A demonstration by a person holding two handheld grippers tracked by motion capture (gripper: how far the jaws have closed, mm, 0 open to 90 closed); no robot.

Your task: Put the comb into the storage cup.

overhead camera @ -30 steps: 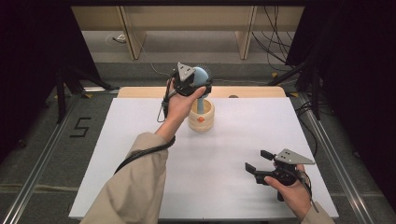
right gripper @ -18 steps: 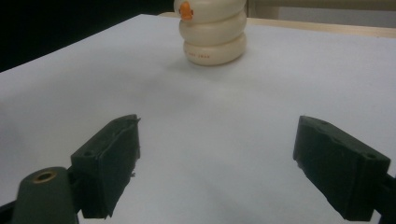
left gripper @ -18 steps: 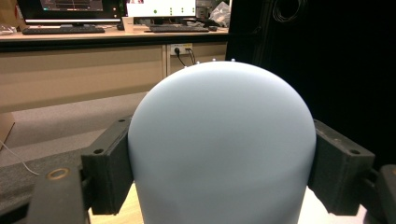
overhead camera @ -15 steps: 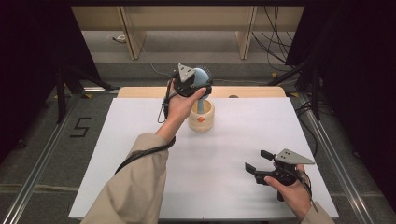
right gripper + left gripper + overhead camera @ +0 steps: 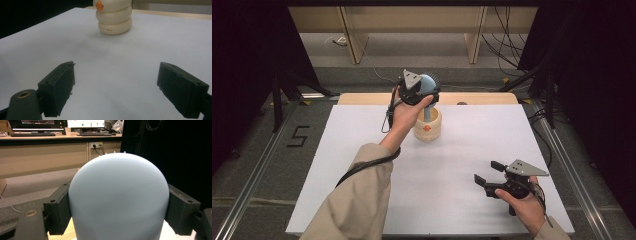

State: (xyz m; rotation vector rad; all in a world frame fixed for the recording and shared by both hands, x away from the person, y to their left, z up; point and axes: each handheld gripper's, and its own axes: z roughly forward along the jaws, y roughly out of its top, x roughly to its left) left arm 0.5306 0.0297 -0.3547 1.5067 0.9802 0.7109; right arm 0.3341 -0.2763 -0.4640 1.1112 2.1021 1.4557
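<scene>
- Brush point(image 5: 430, 82) sat in the upper centre of the high view: pale blue domed head, bristles along its far edge, handle dropping into the cream ribbed holder point(image 5: 428, 125) near the far edge of the white table point(image 5: 362, 165).
- Left gripper point(image 5: 424, 92) was clamped on the brush head; in the left gripper view both black pads point(image 5: 58, 211) pressed flat against the dome's point(image 5: 118, 197) sides, jaws fairly wide because the head is broad.
- Handling guess: head looked like smooth rigid plastic, light, likely slippery on the curve. The widest part of the dome, where the pads sat, seemed the safest hold; higher up it could squirt out.
- Holder looked ceramic or wood, small orange mark on front point(image 5: 99, 4); probably tips if the handle drags on the rim. A straight vertical lift seemed best.
- Right gripper point(image 5: 487, 172) hovered at lower right of the high view, well apart from the holder, jaws spread, nothing between them, bare table under the pads point(image 5: 58, 87).
</scene>
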